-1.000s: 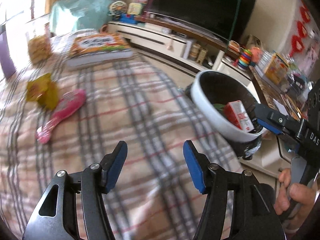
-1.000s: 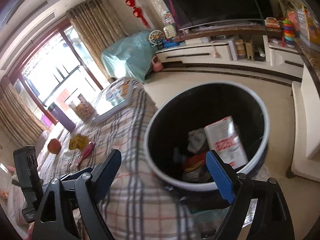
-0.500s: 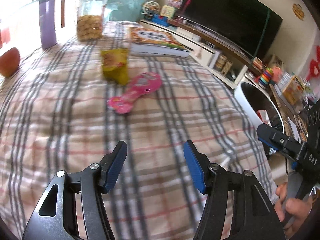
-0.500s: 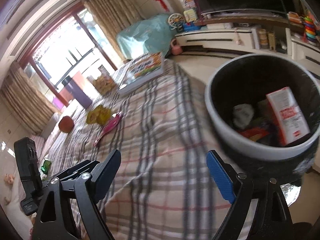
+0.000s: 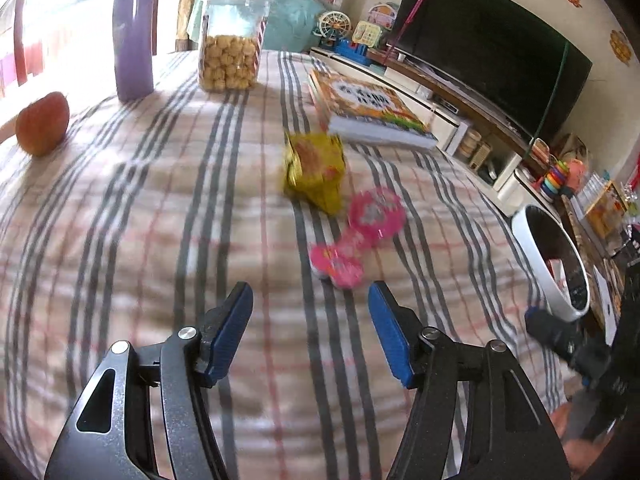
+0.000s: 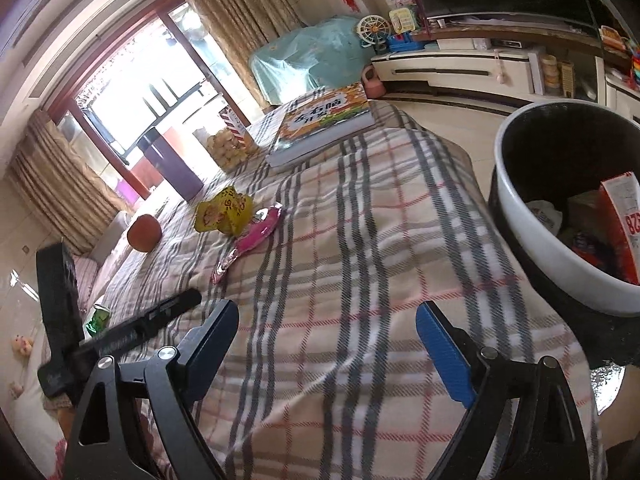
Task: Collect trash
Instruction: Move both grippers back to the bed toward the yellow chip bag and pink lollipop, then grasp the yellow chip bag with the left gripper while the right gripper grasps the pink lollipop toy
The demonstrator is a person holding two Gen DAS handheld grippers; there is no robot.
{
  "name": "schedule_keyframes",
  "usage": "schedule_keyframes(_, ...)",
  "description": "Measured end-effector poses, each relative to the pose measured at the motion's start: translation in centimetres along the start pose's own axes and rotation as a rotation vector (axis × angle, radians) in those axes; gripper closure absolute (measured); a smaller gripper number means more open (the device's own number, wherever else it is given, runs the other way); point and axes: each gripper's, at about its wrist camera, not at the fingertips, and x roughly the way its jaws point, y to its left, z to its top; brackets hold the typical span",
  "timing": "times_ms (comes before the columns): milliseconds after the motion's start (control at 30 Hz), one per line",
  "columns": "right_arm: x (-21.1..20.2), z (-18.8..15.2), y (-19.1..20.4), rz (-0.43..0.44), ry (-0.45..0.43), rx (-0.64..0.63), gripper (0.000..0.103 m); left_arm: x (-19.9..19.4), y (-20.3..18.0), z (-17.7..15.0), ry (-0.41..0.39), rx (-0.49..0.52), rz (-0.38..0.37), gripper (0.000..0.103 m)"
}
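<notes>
1. The left gripper [image 5: 310,332] hangs over a soft plaid cloth [image 5: 160,240]; its jaws are opening, about half way apart, and nothing is between the blue pads.
2. The right gripper [image 6: 326,350] has its jaws wide apart and empty, also above the cloth.
3. Just ahead of the left jaws, a little to the right, lies a flat pink wrapper [image 5: 356,240] of shiny plastic, with a round end and a narrower end; it is blurred.
4. Touching its far side is a crumpled yellow bag [image 5: 314,168], glossy like foil. In the right wrist view the bag [image 6: 224,210] and the wrapper [image 6: 256,232] lie far ahead and to the left of the right jaws.
5. The bin [image 6: 532,216] is round, with a smooth white rim and a black inside. It stands just to the right of the right jaws, beside the cloth edge, and holds a red and white carton [image 6: 620,224] and crumpled paper.
6. Further from the left jaws lies a thick book [image 5: 368,108] with an orange cover, and beyond it a clear jar [image 5: 230,44] of round snacks, a purple cup [image 5: 132,40] and a round orange fruit [image 5: 42,124] far left.
7. Nothing stands between the left jaws and the wrapper.
</notes>
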Motion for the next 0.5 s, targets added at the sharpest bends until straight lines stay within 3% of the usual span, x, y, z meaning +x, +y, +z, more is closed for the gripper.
schedule_keyframes(400, 1.7, 1.1, 0.1, 0.001, -0.001, 0.009, 0.011, 4.9, -0.4, 6.1, -0.018, 0.043, 0.029, 0.032)
schedule_keyframes(433, 1.8, 1.1, 0.1, 0.001, 0.001, 0.010, 0.011, 5.5, -0.5, 6.4, -0.018, 0.054, 0.039, 0.034)
schedule_keyframes(500, 2.2, 1.2, 0.3, 0.001, 0.003, 0.006, 0.011, 6.3, -0.2, 6.5, 0.000, 0.062, 0.023, 0.057)
